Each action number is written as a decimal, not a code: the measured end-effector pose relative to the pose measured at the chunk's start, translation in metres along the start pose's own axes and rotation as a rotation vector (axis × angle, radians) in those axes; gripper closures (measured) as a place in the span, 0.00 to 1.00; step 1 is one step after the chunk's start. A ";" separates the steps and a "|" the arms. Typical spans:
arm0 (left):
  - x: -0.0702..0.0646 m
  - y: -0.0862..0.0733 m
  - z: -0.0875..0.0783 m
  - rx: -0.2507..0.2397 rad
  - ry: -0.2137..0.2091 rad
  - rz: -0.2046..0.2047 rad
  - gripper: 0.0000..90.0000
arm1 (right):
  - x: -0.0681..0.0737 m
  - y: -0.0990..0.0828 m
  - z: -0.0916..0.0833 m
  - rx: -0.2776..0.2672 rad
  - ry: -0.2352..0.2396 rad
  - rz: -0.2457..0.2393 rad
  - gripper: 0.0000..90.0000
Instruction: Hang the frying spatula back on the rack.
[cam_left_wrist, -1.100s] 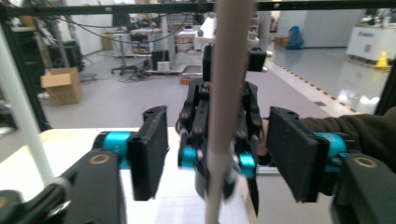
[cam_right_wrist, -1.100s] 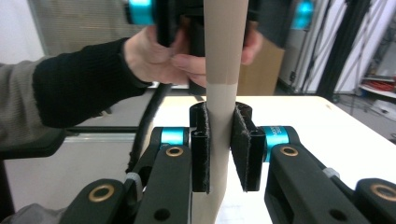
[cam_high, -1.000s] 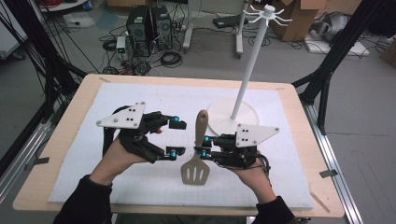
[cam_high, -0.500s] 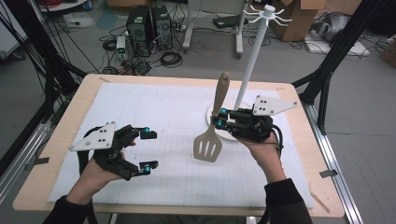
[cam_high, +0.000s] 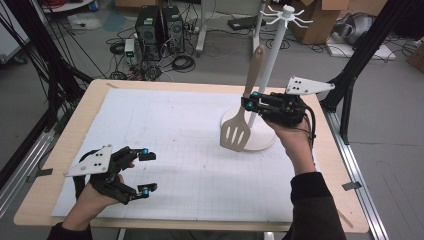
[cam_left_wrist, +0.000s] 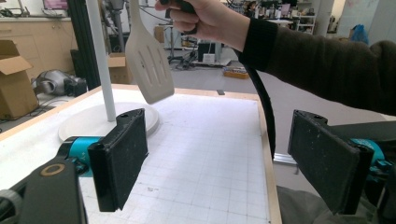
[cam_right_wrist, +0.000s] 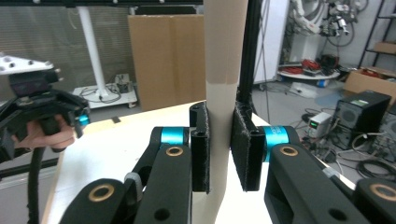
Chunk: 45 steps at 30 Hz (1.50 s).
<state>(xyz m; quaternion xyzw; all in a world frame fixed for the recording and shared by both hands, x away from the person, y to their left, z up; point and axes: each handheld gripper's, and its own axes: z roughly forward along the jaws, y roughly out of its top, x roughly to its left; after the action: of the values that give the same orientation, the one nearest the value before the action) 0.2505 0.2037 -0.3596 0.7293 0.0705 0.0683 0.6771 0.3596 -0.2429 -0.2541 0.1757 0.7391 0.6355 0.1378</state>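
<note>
High view: spatula (cam_high: 246, 102) near-upright (slight tilt), blade down.

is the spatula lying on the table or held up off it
Held up off it. The right gripper is shut on the spatula at its handle, blade hanging down above the mat beside the white stand.

I've lifted the spatula (cam_high: 240, 120) off the mat with my right gripper (cam_high: 248, 100), carrying it toward the stand (cam_high: 272, 65). My left gripper (cam_high: 145, 171) let go, its jaws opening, and drew back.
</note>
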 end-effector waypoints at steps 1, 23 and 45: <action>0.000 0.000 0.000 -0.001 -0.001 -0.001 0.23 | -0.002 0.001 -0.001 -0.002 -0.010 0.000 0.88; 0.000 -0.004 0.001 0.013 -0.016 -0.014 0.23 | -0.044 0.008 -0.026 -0.025 -0.056 0.080 0.88; 0.002 -0.005 0.002 0.012 -0.019 -0.022 0.24 | -0.066 0.005 -0.023 -0.015 -0.046 0.149 0.87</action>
<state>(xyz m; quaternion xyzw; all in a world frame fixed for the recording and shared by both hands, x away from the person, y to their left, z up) 0.2524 0.2028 -0.3650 0.7332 0.0725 0.0534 0.6740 0.4096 -0.2910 -0.2469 0.2438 0.7158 0.6453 0.1083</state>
